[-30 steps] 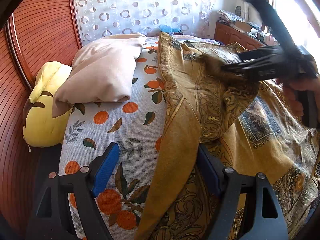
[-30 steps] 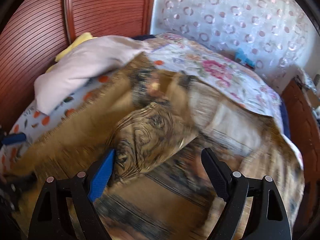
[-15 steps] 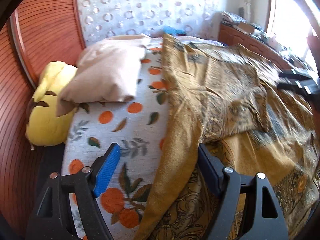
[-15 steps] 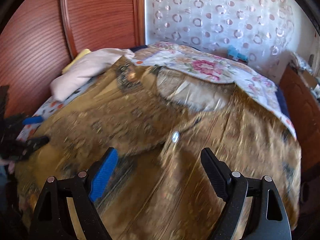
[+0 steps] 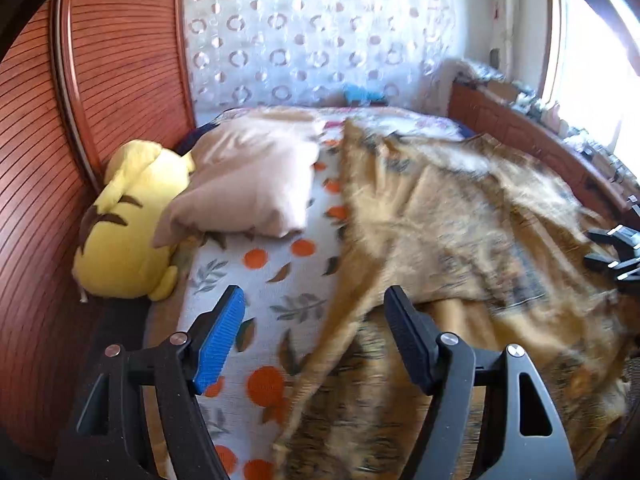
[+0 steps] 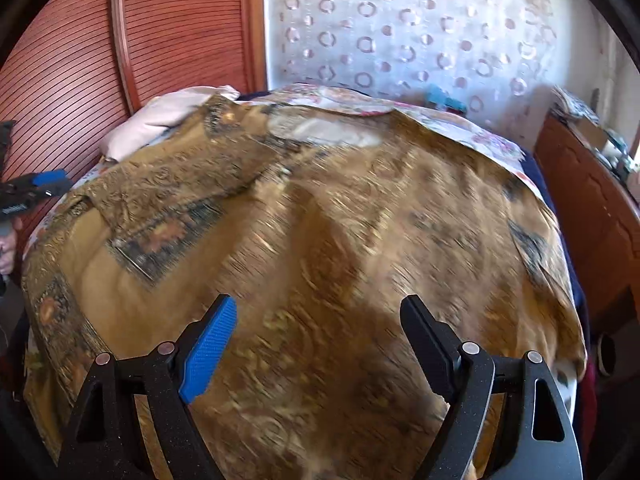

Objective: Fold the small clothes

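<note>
A large golden-brown patterned garment [image 6: 340, 240] lies spread over the bed, its left part folded over onto itself [image 6: 168, 188]. In the left wrist view it [image 5: 460, 240] covers the bed's right side. My left gripper [image 5: 316, 332] is open and empty, above the garment's left edge. My right gripper [image 6: 320, 340] is open and empty, above the garment's near middle. Each gripper shows in the other's view: the right [image 5: 612, 256] at the far right edge, the left [image 6: 28, 192] at the far left edge.
A beige pillow [image 5: 252, 184] and a yellow plush toy [image 5: 128, 232] lie at the head of the bed on an orange-print sheet [image 5: 272, 280]. A red wooden headboard [image 5: 100, 100] stands on the left, a wooden dresser [image 6: 592, 208] on the right.
The right gripper let go of the garment's flap and pulled back to the right; the flap now lies flat. Both views have drawn back from the bed.
</note>
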